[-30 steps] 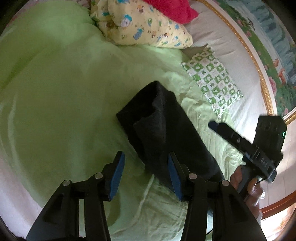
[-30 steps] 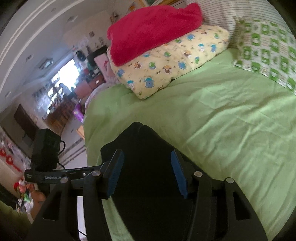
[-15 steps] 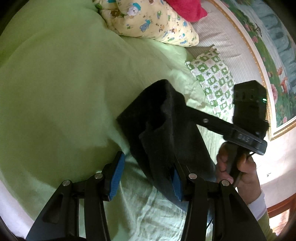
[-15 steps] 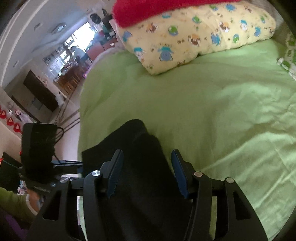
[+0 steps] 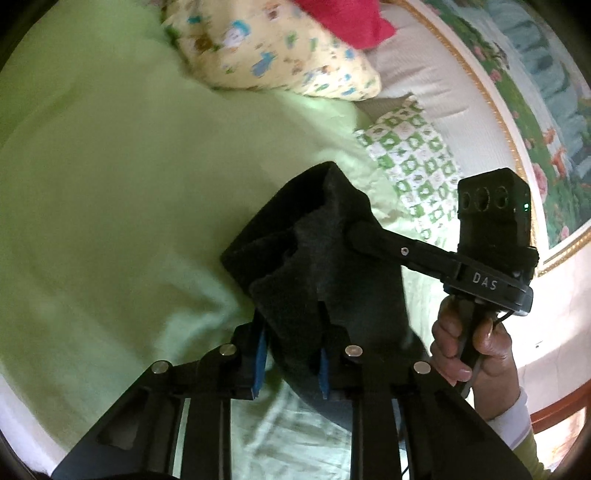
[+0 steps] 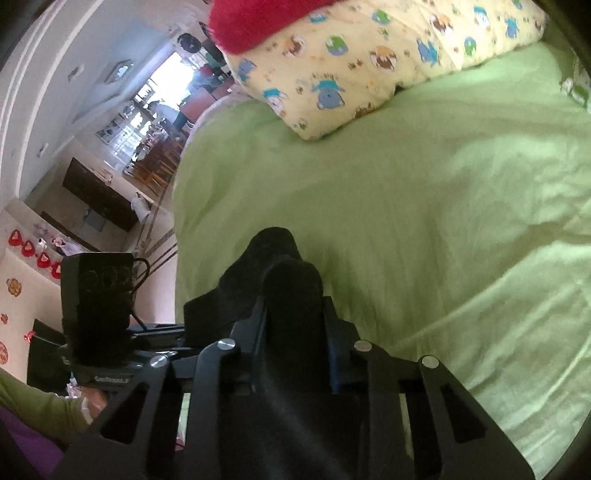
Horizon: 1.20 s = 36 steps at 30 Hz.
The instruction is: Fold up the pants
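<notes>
Both grippers have closed since a moment ago: their fingers stood wide apart then, and now each pair is pinched onto the dark pants (image 5: 325,266). From the left wrist view, the left gripper (image 5: 290,360) has its blue-padded fingers (image 5: 260,354) clamped on a lower fold of the cloth, while the right gripper (image 5: 360,236), held in the person's hand (image 5: 471,350), reaches in from the right and grips the upper part of the same bundle. From the right wrist view, the right gripper (image 6: 295,332) has a thick wad of the fabric squeezed between its fingers, with the material bulging up past their tips. The pants are black or very dark charcoal, soft and matte, bunched into a rumpled, partly doubled lump with rounded folds and a ridge along the top; they sit toward the near edge of the bed, on the light green sheet (image 5: 110,184), and are partly lifted by the two grips. Behind them lie a yellow cartoon-print pillow (image 6: 388,55) with a red blanket (image 6: 251,22) on top, and a green-and-white checked cushion (image 5: 413,162) sits just beside the headboard (image 5: 436,74).
</notes>
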Available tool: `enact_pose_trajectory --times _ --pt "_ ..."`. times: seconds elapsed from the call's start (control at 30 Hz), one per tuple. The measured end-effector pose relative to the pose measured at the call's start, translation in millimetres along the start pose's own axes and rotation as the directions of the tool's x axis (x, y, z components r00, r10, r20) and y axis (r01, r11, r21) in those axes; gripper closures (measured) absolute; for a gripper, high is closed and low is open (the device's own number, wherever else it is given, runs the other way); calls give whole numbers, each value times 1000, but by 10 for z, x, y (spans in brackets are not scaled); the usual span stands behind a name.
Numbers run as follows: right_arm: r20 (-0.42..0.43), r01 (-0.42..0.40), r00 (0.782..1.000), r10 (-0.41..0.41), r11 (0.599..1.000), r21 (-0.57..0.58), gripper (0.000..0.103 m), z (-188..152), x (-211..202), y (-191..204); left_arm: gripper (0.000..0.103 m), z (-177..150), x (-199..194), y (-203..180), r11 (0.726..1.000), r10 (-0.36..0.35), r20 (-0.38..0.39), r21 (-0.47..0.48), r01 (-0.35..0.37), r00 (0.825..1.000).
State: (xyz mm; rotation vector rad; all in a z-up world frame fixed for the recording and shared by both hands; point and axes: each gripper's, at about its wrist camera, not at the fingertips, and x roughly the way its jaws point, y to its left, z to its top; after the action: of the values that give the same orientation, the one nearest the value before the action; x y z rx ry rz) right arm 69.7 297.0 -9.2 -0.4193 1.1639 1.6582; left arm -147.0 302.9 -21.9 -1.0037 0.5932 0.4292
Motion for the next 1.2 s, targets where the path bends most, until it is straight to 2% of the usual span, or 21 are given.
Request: enact_pose_trajectory --times 0.1,0.3,0.57,0.73,0.97,1.2 --pt "42 2 999 -2 1000 -5 75 -17 -170 79 86 13 -98 -130 999 -31 17 10 31 999" --pt "141 7 990 -6 1000 -6 76 -162 -643 225 87 -13 -275 -488 994 -84 55 76 80 995" --pt "261 -3 965 -4 1000 24 76 -526 -1347 264 87 -197 -399 -1064 973 -156 31 179 148 987" --pt "333 -7 943 -20 997 78 77 -817 -1663 276 87 -389 -427 -1350 957 -187 4 227 181 982" --pt "411 -5 910 -49 992 128 78 -1209 -1969 222 87 -714 -374 -1808 930 -190 -56 311 198 980" --pt "487 -42 872 -57 981 190 78 -1680 -2227 31 87 -932 -222 -2106 910 -186 -115 353 215 976"
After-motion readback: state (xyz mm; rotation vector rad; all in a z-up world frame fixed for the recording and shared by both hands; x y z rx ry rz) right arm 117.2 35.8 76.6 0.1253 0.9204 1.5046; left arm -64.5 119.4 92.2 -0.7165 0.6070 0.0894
